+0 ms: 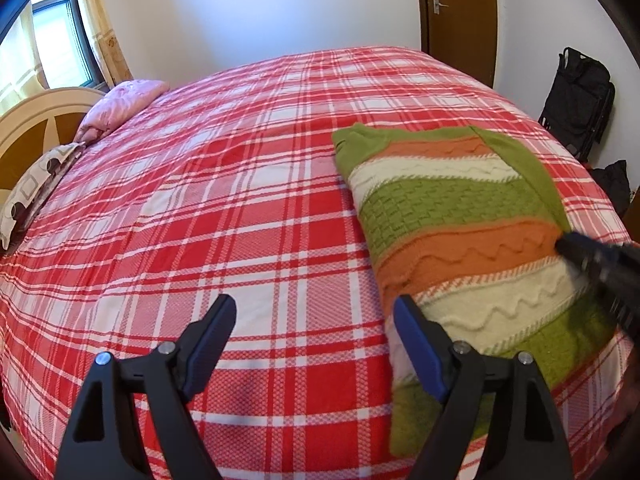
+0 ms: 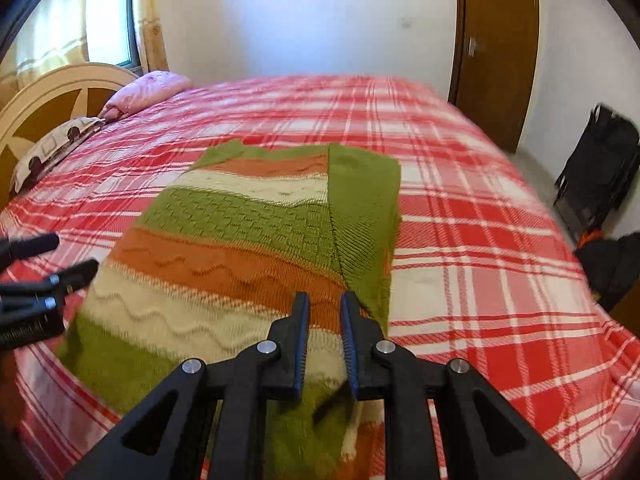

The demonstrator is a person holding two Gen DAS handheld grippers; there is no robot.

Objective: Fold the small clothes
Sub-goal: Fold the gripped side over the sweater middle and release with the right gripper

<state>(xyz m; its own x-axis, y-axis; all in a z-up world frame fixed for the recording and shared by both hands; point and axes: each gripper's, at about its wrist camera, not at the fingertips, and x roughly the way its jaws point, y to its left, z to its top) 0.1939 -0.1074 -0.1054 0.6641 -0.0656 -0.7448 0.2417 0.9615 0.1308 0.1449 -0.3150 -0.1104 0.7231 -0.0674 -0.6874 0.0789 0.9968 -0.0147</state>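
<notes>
A striped knitted sweater (image 2: 240, 240) in green, orange and cream is seen lying flat on the bed (image 1: 200, 200), which is covered by a red and white plaid sheet. The sweater is placed toward the foot end of the bed, near the edge closest to the cameras, and well apart from the headboard (image 1: 36, 120). One green sleeve (image 2: 364, 216) is folded inward along the garment's right side, so that it lies on top of the body of the sweater.

The left claw (image 1: 316, 316) is held above the plaid sheet just beside the sweater's left edge; its jaws are spread wide apart and nothing is held between them. Its right finger is seen over the sweater's lower left border, though whether it touches the knit cannot be told.

The right claw (image 2: 325, 308) is positioned over the lower part of the sweater, near the end of the folded sleeve. Its jaws are drawn close together with only a narrow gap left between them, and no fabric is seen pinched in that gap.

At the head of the bed, a pink pillow (image 1: 120, 108) and a patterned pillow (image 1: 36, 184) are laid against the headboard. A brown door (image 1: 460, 12) is seen in the far wall, and black bags (image 1: 576, 108) are stood on the floor beyond the foot end.
</notes>
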